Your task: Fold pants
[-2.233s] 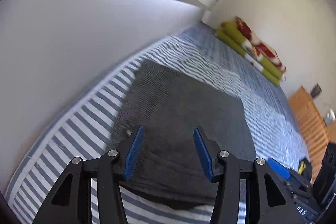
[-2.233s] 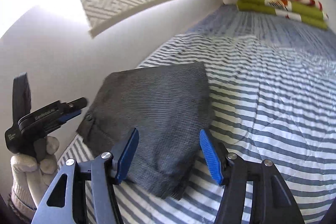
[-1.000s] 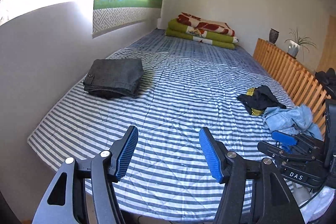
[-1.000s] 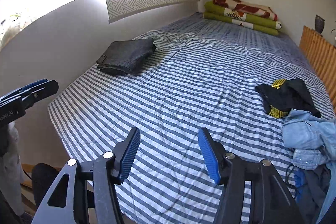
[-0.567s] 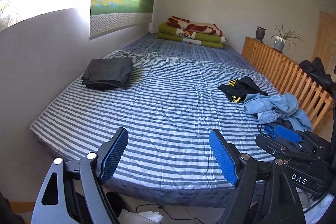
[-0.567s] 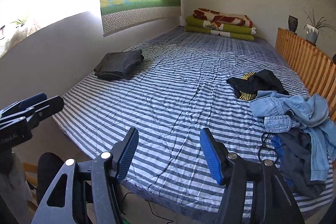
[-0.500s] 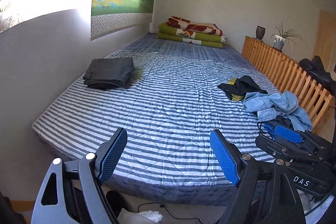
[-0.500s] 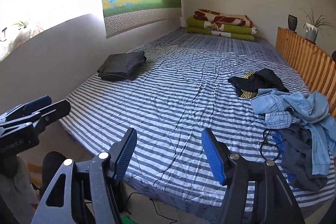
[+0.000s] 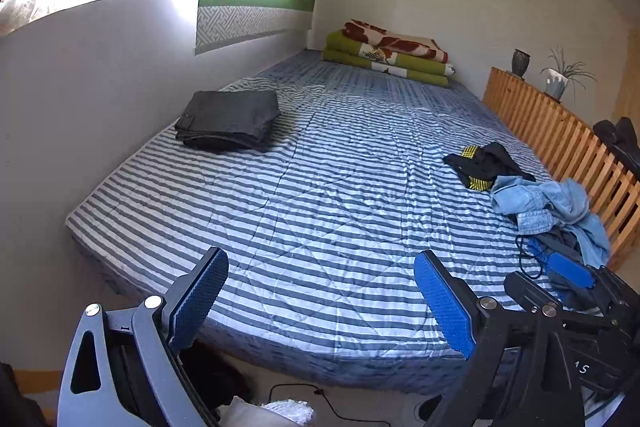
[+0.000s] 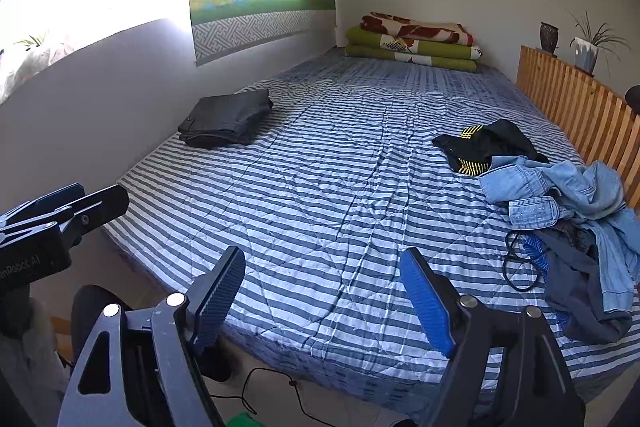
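Right wrist view shows both the right hand-held gripper [image 10: 322, 289] and left hand-held gripper [image 9: 320, 301] empty with jaws opening, so the next pants are best taken from the denim heap [image 10: 560, 195] at the bed's [image 10: 320, 187] right edge, well apart from the folded dark pants [image 10: 228, 119] by the wall.

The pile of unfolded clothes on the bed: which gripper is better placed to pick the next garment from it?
Probably the right gripper. The pile of unfolded clothes lies on its side; the left gripper, jaws also opening and empty, sits nearer the folded pants.
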Motion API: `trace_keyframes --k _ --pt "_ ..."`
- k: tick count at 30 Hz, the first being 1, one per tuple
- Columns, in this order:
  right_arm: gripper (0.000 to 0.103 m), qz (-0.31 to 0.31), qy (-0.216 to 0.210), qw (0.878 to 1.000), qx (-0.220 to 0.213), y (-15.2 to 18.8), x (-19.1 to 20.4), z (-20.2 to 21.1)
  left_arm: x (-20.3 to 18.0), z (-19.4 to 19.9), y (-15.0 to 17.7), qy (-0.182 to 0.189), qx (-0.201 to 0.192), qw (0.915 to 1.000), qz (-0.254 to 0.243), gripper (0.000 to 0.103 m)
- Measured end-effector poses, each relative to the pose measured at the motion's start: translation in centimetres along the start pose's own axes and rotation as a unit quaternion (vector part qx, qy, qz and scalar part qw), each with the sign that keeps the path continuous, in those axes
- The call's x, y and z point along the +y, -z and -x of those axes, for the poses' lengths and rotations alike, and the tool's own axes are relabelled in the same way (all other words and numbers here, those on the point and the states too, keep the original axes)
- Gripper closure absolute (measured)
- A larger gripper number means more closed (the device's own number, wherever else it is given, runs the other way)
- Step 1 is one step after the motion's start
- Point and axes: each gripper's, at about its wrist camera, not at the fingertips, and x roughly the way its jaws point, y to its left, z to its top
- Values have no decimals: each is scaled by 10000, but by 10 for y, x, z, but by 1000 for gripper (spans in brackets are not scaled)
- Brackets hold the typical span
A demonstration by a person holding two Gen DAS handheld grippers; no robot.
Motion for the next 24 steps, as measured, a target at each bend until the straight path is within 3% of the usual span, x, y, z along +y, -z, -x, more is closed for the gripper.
trace_keyframes --k 10,24 --pt "24 -83 202 9994 257 -12 -9 -38 30 -44 -3 -140 267 9991 304 6" --pt "24 -190 253 9984 464 -8 -15 -58 16 -73 -9 -153 396 9990 145 5"
